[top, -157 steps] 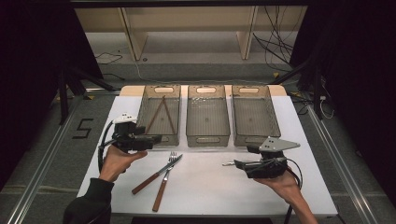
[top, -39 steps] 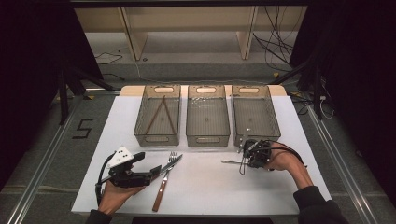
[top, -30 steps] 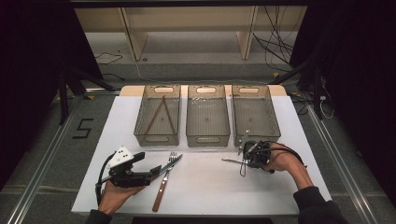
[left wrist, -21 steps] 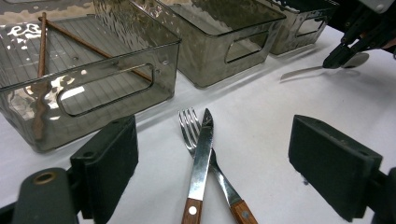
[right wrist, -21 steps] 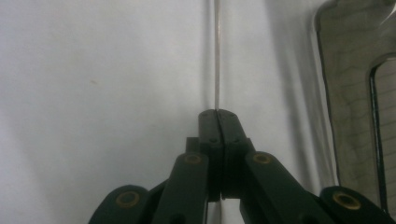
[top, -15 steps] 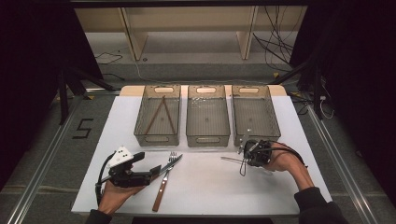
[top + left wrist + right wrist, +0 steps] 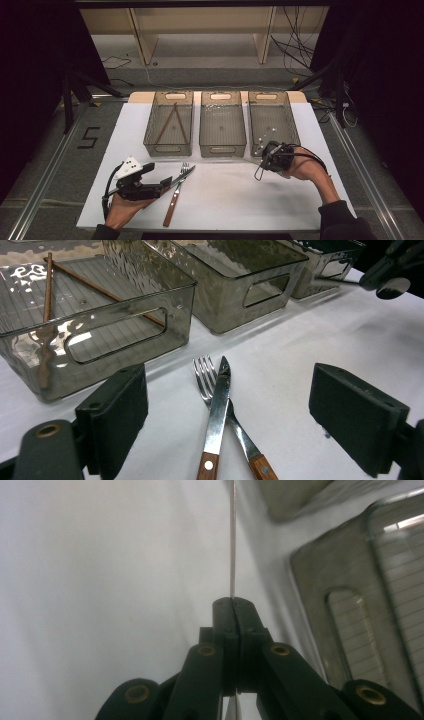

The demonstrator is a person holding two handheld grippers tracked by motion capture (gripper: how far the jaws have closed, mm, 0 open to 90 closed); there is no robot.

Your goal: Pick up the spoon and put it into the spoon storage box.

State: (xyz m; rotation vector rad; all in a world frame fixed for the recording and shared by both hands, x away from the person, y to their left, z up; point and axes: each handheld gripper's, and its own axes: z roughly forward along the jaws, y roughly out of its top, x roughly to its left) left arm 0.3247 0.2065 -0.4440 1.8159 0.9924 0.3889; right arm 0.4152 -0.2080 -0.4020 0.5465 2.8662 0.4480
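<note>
My right gripper hangs just in front of the right bin, a little above the table. In the right gripper view its jaws are shut on a thin metal utensil, seen edge-on and sticking out past the tips. A wooden-handled fork and knife lie crossed on the white table. My left gripper rests at the knife's handle end. In the left gripper view it stands open, with the fork and the knife between its pads, apart from them.
Three clear grey bins stand in a row at the back of the table. The left bin holds two brown chopsticks. The middle bin looks bare inside. Dark floor and cables surround the table.
My right gripper has risen a little, taking the thin metal utensil off the table. The left gripper, the fork and the knife have kept still.
</note>
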